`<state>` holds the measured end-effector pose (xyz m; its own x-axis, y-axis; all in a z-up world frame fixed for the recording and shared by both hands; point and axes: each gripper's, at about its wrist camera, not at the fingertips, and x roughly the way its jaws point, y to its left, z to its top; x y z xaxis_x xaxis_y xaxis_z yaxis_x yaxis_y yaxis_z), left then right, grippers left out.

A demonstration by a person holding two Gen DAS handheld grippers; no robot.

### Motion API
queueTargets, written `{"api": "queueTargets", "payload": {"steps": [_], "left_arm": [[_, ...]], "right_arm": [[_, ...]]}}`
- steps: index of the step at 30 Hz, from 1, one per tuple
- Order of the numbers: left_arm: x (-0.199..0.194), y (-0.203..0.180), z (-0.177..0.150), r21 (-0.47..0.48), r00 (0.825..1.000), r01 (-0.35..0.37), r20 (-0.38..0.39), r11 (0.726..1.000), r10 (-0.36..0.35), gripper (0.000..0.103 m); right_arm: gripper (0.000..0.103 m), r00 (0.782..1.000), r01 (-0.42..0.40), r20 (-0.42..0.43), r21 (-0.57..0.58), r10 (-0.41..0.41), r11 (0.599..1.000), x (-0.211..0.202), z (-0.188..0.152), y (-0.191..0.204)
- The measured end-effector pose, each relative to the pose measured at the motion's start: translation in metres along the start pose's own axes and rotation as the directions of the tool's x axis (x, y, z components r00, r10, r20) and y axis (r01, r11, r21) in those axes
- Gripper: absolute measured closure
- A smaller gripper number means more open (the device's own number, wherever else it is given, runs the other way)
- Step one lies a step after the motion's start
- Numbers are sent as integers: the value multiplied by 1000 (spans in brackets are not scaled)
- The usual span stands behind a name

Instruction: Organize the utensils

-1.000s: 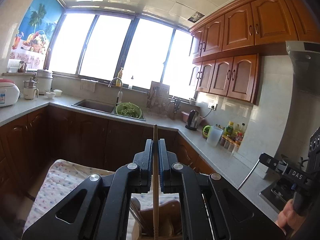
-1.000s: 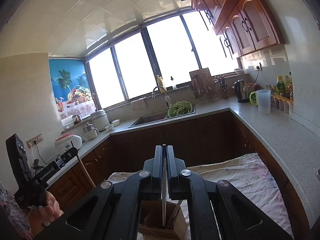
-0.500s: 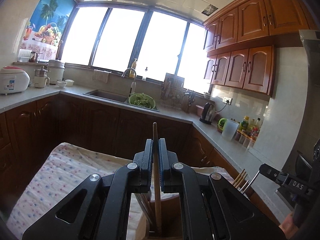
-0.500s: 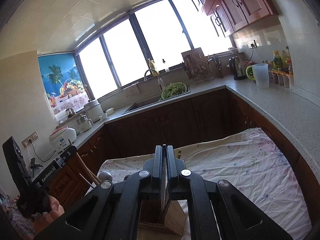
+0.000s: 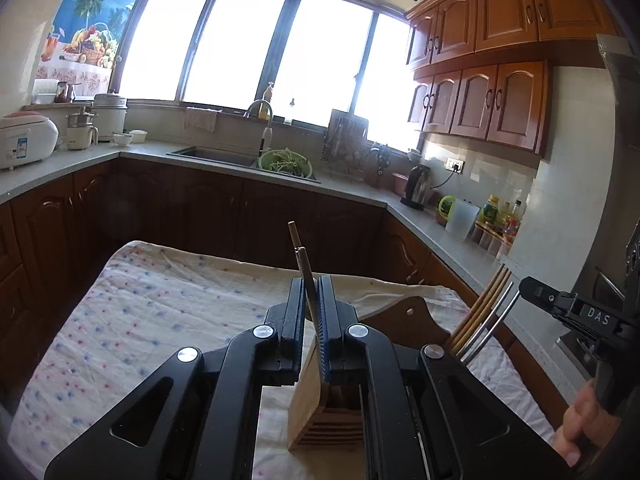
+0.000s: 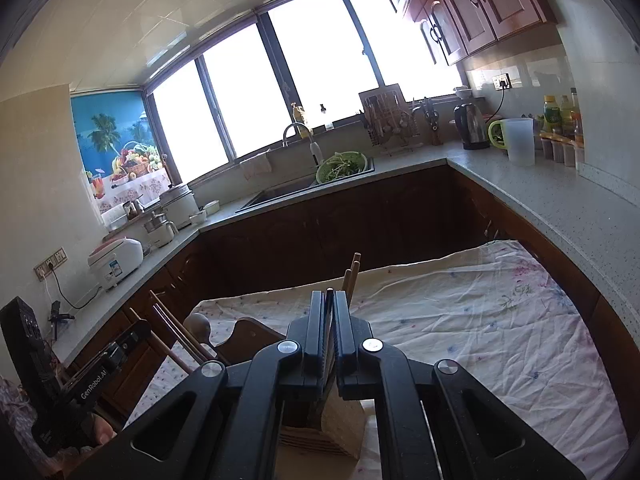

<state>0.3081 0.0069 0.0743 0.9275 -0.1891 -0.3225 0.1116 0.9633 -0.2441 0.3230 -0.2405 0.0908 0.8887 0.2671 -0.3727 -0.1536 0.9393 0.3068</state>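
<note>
A wooden utensil holder (image 5: 316, 404) stands on the cloth-covered table, right below both grippers; it also shows in the right wrist view (image 6: 340, 424). My left gripper (image 5: 310, 312) has its jaws slightly apart, with a wooden chopstick (image 5: 304, 276) leaning loose between them, its lower end in the holder. My right gripper (image 6: 329, 320) is shut on a thin dark metal utensil (image 6: 329, 308), held upright over the holder. More chopsticks and metal handles (image 5: 480, 316) stick out of the holder on the right. A wooden spoon (image 6: 198, 326) shows at the holder's left.
The table carries a flowered white cloth (image 5: 140, 312). Behind it runs a dark cabinet front with a grey counter (image 6: 560, 208), a sink with a green colander (image 5: 285, 162), a kettle (image 5: 416, 188), a rice cooker (image 5: 24, 142) and bottles (image 5: 496, 212).
Both grippers dropped lower over the holder. The left jaws opened a little and the chopstick tipped to the left. The right gripper stayed shut on its utensil.
</note>
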Motion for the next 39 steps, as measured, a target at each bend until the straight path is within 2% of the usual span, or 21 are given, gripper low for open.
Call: {"api": "queueTargets", "payload": {"steps": [11, 14, 16, 17, 18, 20, 22, 24, 25, 28, 39], "left_arm": [[2, -1, 5, 5, 1000, -1, -31, 1000, 2, 97], [2, -1, 7, 4, 999, -3, -43, 1000, 3, 96], [1, -1, 7, 4, 999, 9, -53, 1000, -9, 92], [-1, -1, 7, 5, 999, 14, -52, 1000, -13, 83], [-4, -2, 7, 7, 999, 6, -49, 1000, -6, 67], [-12, -2, 6, 3, 1000, 1, -25, 1000, -1, 52], [-20, -3, 5, 9, 1000, -10, -16, 1000, 10, 44], [-26, -4, 2, 19, 999, -34, -16, 999, 34, 23], [-29, -3, 0, 21, 999, -41, -10, 999, 41, 21], [-34, -1, -6, 27, 998, -60, -27, 998, 61, 16], [-60, 3, -28, 33, 996, -63, -69, 997, 65, 16]], "right_arm": [[98, 1000, -2, -24, 40, 3, 999, 5, -2, -9], [93, 999, -17, -32, 60, 18, 998, 7, -3, -11], [87, 999, -22, -22, 70, 23, 997, 3, -3, -12], [76, 1000, -25, -16, 74, 27, 997, 1, -4, -13], [63, 999, -30, -10, 77, 30, 997, -1, -3, -13], [47, 999, -38, 9, 81, 38, 996, -8, -3, -13], [36, 999, -43, 27, 85, 41, 995, -14, -3, -12], [9, 998, -49, 41, 94, 45, 994, -19, -5, -14], [6, 998, -50, 47, 98, 45, 994, -22, -6, -14], [6, 998, -52, 47, 101, 47, 994, -26, -13, -16], [6, 998, -62, 16, 118, 61, 991, -42, -38, -15]]}}
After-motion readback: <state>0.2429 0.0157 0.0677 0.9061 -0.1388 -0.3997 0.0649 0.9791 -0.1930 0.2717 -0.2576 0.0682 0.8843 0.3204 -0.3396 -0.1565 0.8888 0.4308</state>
